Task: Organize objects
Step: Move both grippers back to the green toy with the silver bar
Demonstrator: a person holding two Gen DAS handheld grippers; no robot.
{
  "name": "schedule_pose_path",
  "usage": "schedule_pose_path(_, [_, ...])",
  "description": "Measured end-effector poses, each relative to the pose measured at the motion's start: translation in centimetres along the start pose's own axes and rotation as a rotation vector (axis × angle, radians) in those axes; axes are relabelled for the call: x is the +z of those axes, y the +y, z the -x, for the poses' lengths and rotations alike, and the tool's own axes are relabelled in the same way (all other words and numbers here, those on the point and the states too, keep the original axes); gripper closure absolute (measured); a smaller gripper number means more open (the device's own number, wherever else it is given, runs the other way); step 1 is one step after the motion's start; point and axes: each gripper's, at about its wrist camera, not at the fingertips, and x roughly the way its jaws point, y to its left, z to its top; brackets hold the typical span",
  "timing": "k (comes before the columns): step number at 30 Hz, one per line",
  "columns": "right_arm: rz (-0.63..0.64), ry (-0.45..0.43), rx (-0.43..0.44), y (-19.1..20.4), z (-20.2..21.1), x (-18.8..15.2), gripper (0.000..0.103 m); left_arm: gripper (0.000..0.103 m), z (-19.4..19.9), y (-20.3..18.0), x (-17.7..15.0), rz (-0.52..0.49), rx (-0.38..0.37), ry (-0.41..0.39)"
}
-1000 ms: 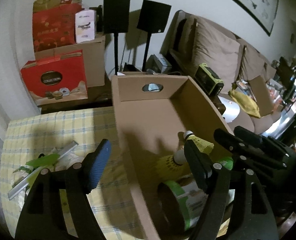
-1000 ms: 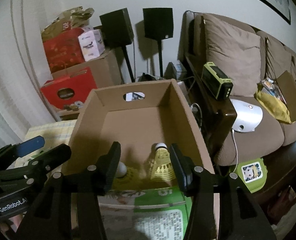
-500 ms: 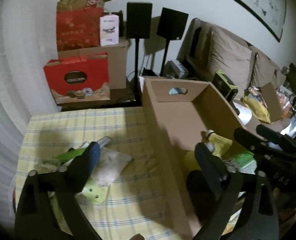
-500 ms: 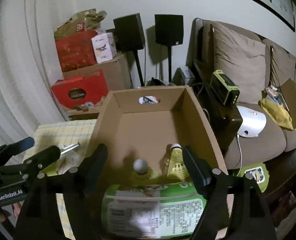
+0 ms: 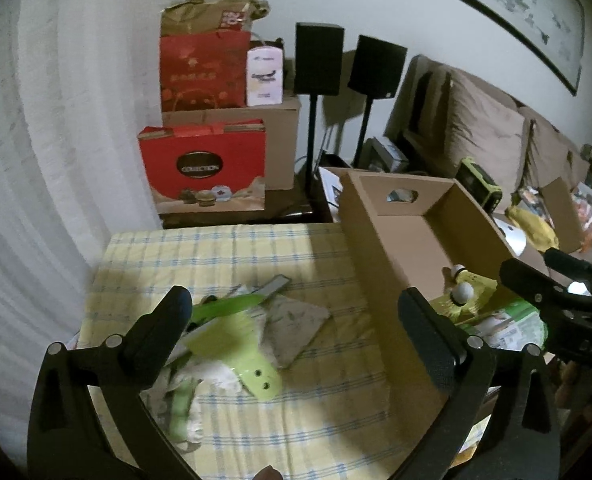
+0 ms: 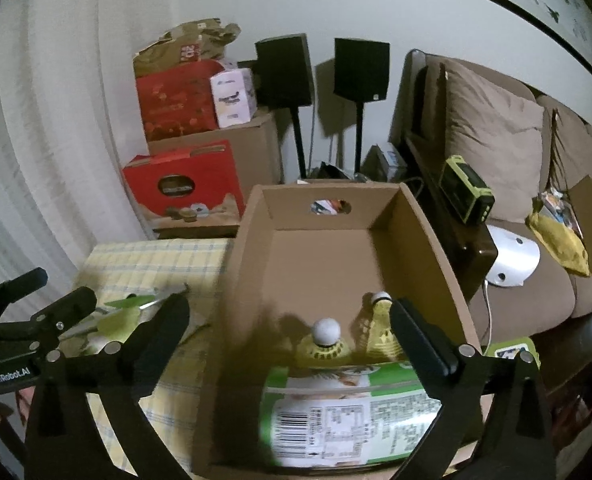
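1. Left gripper (image 5: 296, 312): jaws have just been opening, now wide, nothing between, over the green tools (image 5: 232, 332) on the checked cloth (image 5: 224, 252).
2. Right gripper (image 6: 288, 328): jaws have just been opening, wide above the green canister (image 6: 348, 412), which lies in the cardboard box (image 6: 328, 256) beside two shuttlecocks (image 6: 326, 344).

Red gift box (image 5: 202, 168) reads "COLLECTION"; left hand-held gripper (image 6: 36, 300), seemingly "GenRobot.AI".

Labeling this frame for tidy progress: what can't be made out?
- Green-label canister, right wrist: near end cut off by the frame edge, print blurred.
- Green items on the checked cloth, left wrist: motion-blurred, partly behind a left gripper finger.
- Cardboard box, left wrist: near wall hides its floor.
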Motion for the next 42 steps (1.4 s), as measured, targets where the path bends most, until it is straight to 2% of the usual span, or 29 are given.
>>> schedule_pose_path(18, [0.061, -0.003, 0.034, 6.6, 0.2, -0.2, 0.001, 0.000, 2.6, 6.0, -1.2, 0.036, 0.044, -0.020])
schedule_pose_path(24, [0.069, 0.002, 0.055, 8.5, 0.1, -0.3, 0.001, 0.000, 3.3, 8.8, -1.6, 0.120, 0.006, -0.030])
schedule_pose_path(28, [0.061, 0.004, 0.082, 9.4, 0.1, -0.4, 0.001, 0.000, 3.5, 10.5, -1.8, 0.139, 0.013, -0.037])
schedule_pose_path(34, [0.041, 0.032, 0.136, 10.1, -0.7, -0.7, 0.001, 0.000, 3.2, 13.3, -2.5, 0.153, 0.015, -0.020])
schedule_pose_path(42, [0.103, 0.043, 0.159, 12.2, -1.7, -1.6, 0.001, 0.000, 1.0, 16.3, -4.8, 0.170, 0.017, 0.063])
